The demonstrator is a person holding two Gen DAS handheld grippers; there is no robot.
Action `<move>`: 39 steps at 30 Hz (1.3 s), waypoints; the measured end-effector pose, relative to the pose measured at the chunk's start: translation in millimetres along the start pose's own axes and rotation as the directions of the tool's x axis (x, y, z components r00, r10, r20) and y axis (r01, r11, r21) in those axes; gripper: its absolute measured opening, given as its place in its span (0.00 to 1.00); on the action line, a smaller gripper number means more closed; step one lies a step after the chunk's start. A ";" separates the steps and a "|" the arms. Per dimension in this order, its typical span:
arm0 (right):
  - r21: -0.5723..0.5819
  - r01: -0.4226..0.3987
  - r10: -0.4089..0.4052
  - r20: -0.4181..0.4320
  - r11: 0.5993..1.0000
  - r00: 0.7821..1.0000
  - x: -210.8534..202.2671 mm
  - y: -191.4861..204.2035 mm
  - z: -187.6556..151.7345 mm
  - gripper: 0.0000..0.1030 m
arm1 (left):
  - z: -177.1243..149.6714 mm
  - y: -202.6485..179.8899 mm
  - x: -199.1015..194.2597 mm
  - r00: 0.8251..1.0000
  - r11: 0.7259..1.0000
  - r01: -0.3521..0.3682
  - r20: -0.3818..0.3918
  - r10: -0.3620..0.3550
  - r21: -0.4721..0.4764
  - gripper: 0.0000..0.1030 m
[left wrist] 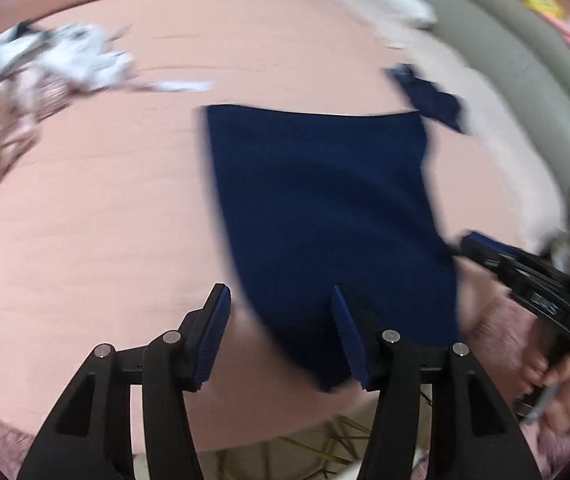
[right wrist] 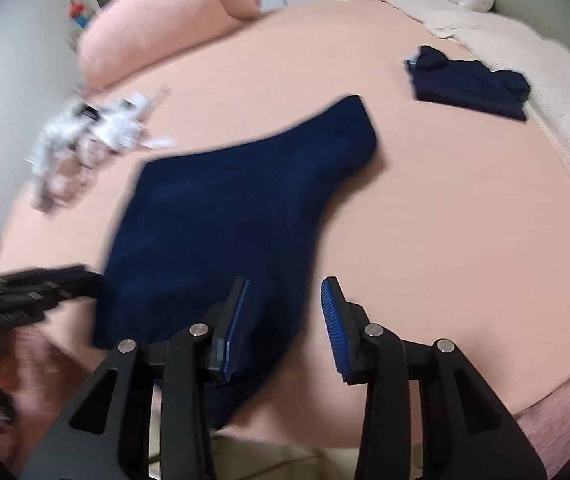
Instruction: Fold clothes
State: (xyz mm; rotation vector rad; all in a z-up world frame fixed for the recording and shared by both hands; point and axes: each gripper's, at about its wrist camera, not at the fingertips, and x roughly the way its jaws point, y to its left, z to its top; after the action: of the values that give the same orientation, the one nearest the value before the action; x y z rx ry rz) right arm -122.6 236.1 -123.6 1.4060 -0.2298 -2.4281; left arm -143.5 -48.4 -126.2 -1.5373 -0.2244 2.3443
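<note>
- My left jaws (left wrist: 281,332) stand spread apart, gripping nothing; the near hem of the navy garment (left wrist: 325,208) lies between and just past them, at centre frame.
- My right jaws (right wrist: 285,324) are likewise released, low in the frame over the garment's near edge.
- The garment lies flat on the pink bed (right wrist: 445,200); I judge it soft, light and limp, best pinched at a near corner or hem.
- A folded navy piece (right wrist: 469,84) sits upper right; a patterned heap (right wrist: 93,136) lies at left.
</note>
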 end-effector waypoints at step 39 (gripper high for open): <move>0.075 -0.126 0.138 -0.178 0.989 0.974 10.2 -0.1 -33.2 0.28 | -64.6 36.6 16.8 0.948 0.883 0.311 0.041 -0.317 -0.353 0.36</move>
State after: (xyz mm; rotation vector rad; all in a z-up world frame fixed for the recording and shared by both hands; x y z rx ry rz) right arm -98.6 233.3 -148.6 1.5779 -0.3466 -2.1870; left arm -97.5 -79.7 -178.0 -1.5337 -0.8696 2.1079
